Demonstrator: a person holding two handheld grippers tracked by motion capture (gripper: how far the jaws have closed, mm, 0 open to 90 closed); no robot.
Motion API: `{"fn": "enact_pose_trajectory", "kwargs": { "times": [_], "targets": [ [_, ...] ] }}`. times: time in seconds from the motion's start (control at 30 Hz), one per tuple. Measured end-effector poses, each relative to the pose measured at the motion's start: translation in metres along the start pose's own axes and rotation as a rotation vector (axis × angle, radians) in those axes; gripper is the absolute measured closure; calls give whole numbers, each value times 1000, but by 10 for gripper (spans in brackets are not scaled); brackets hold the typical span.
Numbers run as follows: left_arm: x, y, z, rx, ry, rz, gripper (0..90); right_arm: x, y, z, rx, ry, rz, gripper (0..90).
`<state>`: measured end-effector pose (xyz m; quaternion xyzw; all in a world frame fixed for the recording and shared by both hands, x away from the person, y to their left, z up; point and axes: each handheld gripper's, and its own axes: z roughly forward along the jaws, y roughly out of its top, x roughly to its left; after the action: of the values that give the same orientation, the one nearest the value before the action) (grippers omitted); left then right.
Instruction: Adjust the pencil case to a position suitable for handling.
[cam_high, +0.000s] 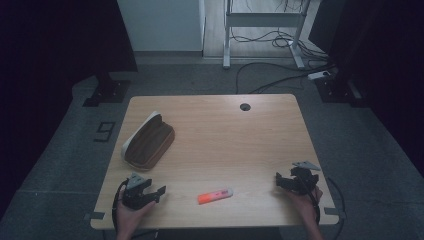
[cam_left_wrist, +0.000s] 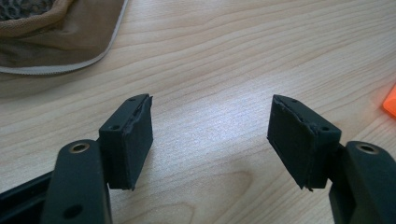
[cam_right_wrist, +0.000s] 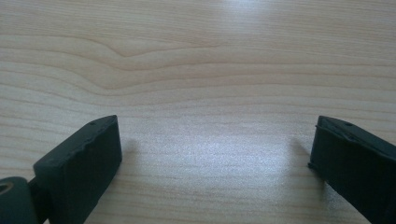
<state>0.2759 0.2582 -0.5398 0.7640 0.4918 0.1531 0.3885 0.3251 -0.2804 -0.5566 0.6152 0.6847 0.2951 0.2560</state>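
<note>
1. Where things stand: the orange marker (cam_high: 215, 195) lies flat near the front edge of the counter (cam_high: 250, 140), roughly midway between the two grippers and touching neither. The brown pencil case (cam_high: 149, 141) sits toward the left edge, well apart from the marker, its opening turned to the left.

2. The left gripper (cam_high: 156, 192) rests near the front-left corner with its fingers (cam_left_wrist: 132, 142) spread wide and nothing between them; in the left gripper view the marker's orange tip (cam_left_wrist: 390, 100) peeks in at the right margin.

3. The right gripper (cam_high: 278, 181) sits near the front-right corner, its fingers (cam_right_wrist: 86, 161) likewise apart over bare wood.

4. The step in hand looks like picking up the marker, probably to put it in the case. The left gripper is the nearer one and already points roughly that way.

5. To do it well: turn the gripper so the fingers straddle the marker across its short width, not along its length.

6. Aim for the middle of the barrel so it does not tip when lifted.

7. Come down low enough that the pads meet the round body squarely; a high pinch could squirt it sideways.

8. Close gently, then lift straight before moving toward the case.
</note>
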Motion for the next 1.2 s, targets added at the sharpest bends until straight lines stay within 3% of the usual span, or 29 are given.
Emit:
{"fn": "enact_pose_trajectory", "kwargs": {
  "times": [0.3, 0.63, 1.0, 1.2],
  "targets": [
    [0, 0, -1, -6, -2, 0, 314, 1, -2, -3, -14, 16, -13, 74],
    [1, 1, -3, -20, -6, 1, 314, 2, -2, -3, -16, 19, -16, 80],
    [5, 9, -24, -105, -23, -25, 305, 2, -2, -3, -18, 23, -18, 87],
    [3, 16, -32, -122, -15, -4, 301, 2, -2, -3, -18, 23, -18, 88]
  ]
}}
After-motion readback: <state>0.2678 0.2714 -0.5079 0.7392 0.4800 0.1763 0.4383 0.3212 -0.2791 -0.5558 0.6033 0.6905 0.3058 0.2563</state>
